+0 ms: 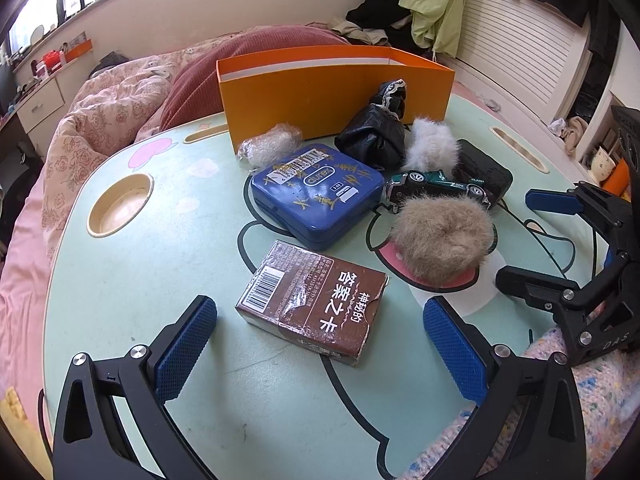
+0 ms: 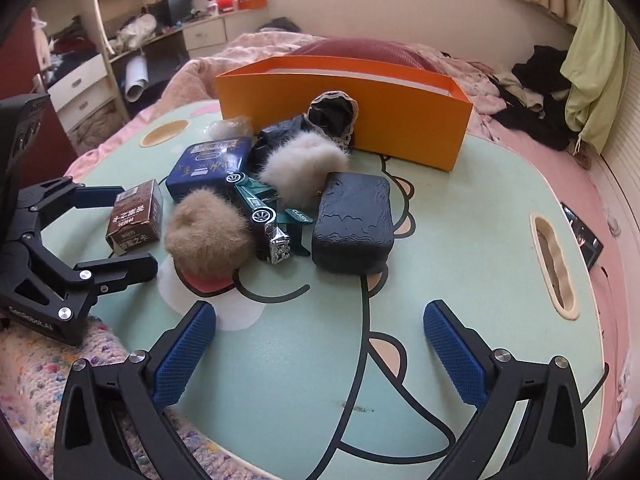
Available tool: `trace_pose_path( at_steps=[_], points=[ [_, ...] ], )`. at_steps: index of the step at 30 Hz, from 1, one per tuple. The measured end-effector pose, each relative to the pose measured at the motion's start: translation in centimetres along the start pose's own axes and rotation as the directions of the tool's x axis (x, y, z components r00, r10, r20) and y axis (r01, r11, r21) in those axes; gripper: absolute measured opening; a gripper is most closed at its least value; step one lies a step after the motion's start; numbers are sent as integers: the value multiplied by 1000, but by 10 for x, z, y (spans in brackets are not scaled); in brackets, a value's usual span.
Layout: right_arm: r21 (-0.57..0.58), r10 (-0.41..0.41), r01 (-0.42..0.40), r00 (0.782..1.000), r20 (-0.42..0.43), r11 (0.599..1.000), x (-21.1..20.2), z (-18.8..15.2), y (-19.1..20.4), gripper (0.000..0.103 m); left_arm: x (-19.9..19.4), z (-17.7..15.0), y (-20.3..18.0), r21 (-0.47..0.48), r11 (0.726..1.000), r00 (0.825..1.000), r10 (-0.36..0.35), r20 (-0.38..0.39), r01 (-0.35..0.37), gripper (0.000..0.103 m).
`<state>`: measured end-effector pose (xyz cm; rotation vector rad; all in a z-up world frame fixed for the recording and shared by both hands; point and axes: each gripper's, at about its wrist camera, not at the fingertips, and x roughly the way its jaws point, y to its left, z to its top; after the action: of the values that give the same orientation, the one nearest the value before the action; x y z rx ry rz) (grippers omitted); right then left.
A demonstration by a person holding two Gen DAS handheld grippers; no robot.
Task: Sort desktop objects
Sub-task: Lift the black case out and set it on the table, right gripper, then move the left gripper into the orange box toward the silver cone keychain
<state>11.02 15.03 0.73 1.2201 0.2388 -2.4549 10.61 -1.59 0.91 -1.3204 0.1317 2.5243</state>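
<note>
Both grippers stand wide apart and empty over the pale green cartoon-printed lap table (image 2: 460, 240): the left gripper (image 1: 320, 344) brackets a brown card box (image 1: 312, 300) near the front edge, the right gripper (image 2: 320, 344) over bare tabletop. An orange cardboard box (image 1: 320, 96) stands at the far edge.

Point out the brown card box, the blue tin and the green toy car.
brown card box (image 1: 316, 300), left wrist view, its top face
blue tin (image 1: 316, 190), left wrist view, its lid
green toy car (image 2: 256, 204), right wrist view, its roof

A lived-in bedroom — rumpled floral quilt (image 1: 100, 112) on the bed, clothes (image 2: 536, 96) heaped about, cluttered shelves (image 2: 100, 20).
</note>
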Motion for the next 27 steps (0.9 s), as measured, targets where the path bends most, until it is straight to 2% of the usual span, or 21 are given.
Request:
trace_pose_path(
  at_steps=[12, 19, 23, 27],
  points=[
    [-14, 9, -9, 1000, -14, 1000, -2, 2, 10, 103, 2, 3, 0, 1, 1000, 1000, 0, -9, 0, 103],
    [-14, 15, -15, 1000, 7, 1000, -3, 0, 10, 103, 1, 5, -1, 2, 1000, 1000, 13, -20, -13, 103],
    [-16, 18, -18, 1000, 16, 1000, -4, -1, 11, 103, -16, 16, 6, -8, 999, 998, 36, 55, -36, 103],
    [-17, 20, -20, 1000, 22, 1000, -4, -2, 11, 103, -39, 51, 23, -52, 999, 993, 3, 115, 3, 103]
  ],
)
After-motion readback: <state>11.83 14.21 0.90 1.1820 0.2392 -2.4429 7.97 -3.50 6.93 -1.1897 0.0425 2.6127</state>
